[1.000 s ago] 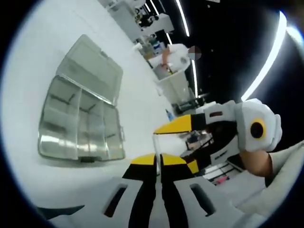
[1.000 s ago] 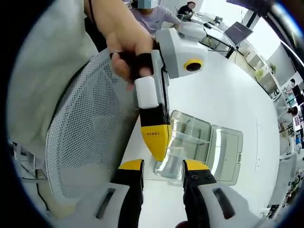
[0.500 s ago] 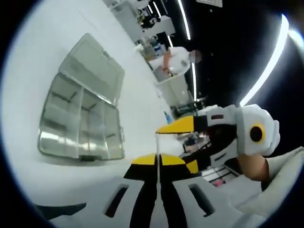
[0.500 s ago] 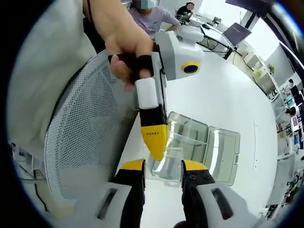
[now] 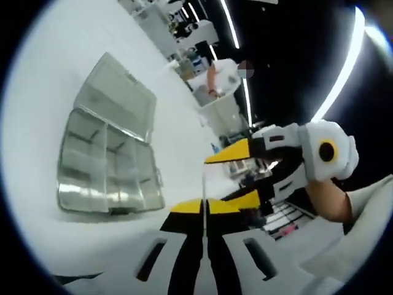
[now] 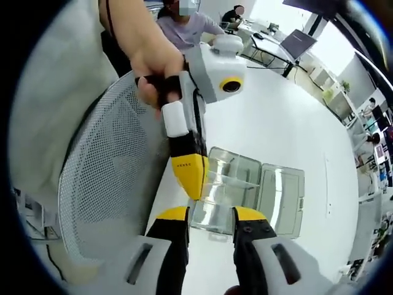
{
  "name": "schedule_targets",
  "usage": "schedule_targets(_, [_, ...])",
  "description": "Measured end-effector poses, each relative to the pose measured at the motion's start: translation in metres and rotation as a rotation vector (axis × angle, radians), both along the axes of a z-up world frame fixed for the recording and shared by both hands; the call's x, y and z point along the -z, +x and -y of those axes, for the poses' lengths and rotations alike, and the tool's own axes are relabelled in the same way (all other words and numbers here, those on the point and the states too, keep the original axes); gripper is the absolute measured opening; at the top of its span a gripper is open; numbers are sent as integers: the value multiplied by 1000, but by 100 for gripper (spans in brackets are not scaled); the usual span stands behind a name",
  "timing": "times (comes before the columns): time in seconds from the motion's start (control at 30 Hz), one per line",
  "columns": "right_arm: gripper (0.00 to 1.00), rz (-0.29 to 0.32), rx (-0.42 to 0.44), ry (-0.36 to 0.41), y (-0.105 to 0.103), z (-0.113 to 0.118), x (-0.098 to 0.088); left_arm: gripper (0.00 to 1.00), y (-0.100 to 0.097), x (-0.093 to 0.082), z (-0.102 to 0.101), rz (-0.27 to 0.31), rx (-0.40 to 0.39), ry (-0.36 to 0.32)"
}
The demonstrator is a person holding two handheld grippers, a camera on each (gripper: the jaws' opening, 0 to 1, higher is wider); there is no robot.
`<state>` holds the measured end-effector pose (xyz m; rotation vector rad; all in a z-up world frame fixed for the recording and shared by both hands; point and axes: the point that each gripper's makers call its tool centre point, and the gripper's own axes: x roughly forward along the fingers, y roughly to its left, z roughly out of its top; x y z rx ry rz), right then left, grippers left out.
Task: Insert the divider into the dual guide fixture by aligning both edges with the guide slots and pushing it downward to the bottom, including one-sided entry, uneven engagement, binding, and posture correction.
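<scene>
The divider (image 5: 203,192) was a thin clear sheet, seen edge-on as a pale line rising from the left gripper (image 5: 204,208), whose yellow-tipped jaws were pressed together on it, held up off the white table (image 5: 37,110). The dual guide fixture (image 5: 110,163), a clear compartmented box with its lid laid open, sat on the table (small dark lettering on the left gripper's yellow tip in the right gripper view was unreadable). The right gripper (image 6: 210,214) had its jaws spread, holding nothing.

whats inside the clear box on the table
The clear box lies open on the white table, its lid folded back. Clear partition walls split it into compartments, and nothing else shows in them. In the right gripper view, the left gripper covers its near corner.
</scene>
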<state>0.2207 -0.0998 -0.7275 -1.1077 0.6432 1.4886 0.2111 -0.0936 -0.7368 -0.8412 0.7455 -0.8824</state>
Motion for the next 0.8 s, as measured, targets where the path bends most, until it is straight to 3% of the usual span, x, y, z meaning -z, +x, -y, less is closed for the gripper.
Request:
schedule_targets(0.27, [15, -98, 18, 7, 1, 4, -1, 0, -5, -4, -4, 109, 58, 58])
schedule_targets(0.47, [8, -180, 4, 8, -6, 2, -1, 0, -7, -11, -3, 243, 117, 114])
schedule_targets(0.8, [4, -287, -15, 19, -17, -8, -6, 0, -10, -14, -3, 341, 169, 168])
